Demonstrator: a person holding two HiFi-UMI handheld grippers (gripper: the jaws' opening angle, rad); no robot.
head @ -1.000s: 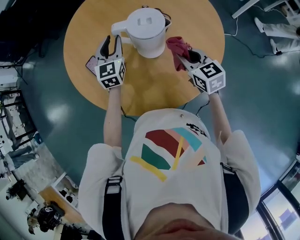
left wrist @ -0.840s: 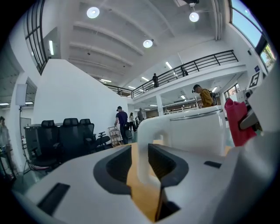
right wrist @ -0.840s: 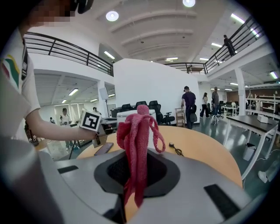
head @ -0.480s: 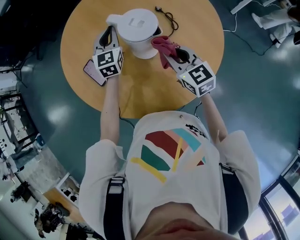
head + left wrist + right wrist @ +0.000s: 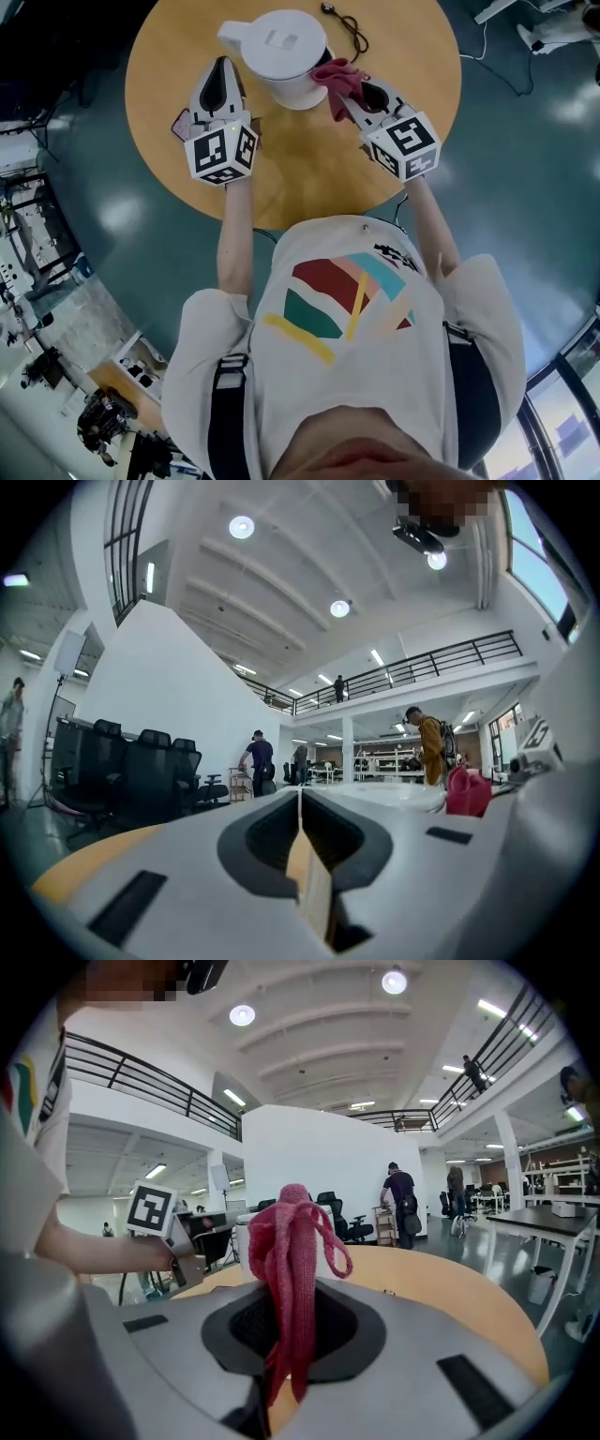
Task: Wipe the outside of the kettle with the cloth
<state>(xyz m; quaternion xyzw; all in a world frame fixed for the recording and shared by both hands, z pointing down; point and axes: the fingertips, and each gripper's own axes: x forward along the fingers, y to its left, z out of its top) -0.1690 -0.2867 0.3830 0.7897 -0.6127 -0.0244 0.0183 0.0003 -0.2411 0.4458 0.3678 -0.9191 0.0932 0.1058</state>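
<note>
Table [image 5: 309, 169]: round, wood top; the person stands at its near edge, both arms reaching out over it
Kettle [image 5: 281, 47]: white, upright, lid on; stands on the far part of the table between the two grippers; a stub sticks out at its upper left, handle or spout, hard to tell from above
Cloth [image 5: 339, 80]: red, bunched; sits at the kettle's right side and seems to touch the wall, though contact is not certain from the head view; in the right gripper view it stands up from the jaws as a twisted strip with a loose loop, the white kettle just behind it
Right gripper [image 5: 352, 94]: jaws pinching the cloth near its lower end; aimed at the kettle's right side; marker cube toward the person
Left gripper [image 5: 223, 62]: jaws pressed together with nothing between them, seam closed along its length in the left gripper view; tip just beside the kettle's left side, close under the stub, no contact visible; held above the table
Phone [image 5: 179, 124]: flat on the table, partly hidden under the left gripper
Cable [image 5: 345, 22]: black, lying loose on the table behind the kettle, to the right
Surroundings: office chairs [image 5: 141, 761] and several people standing in a large hall
</note>
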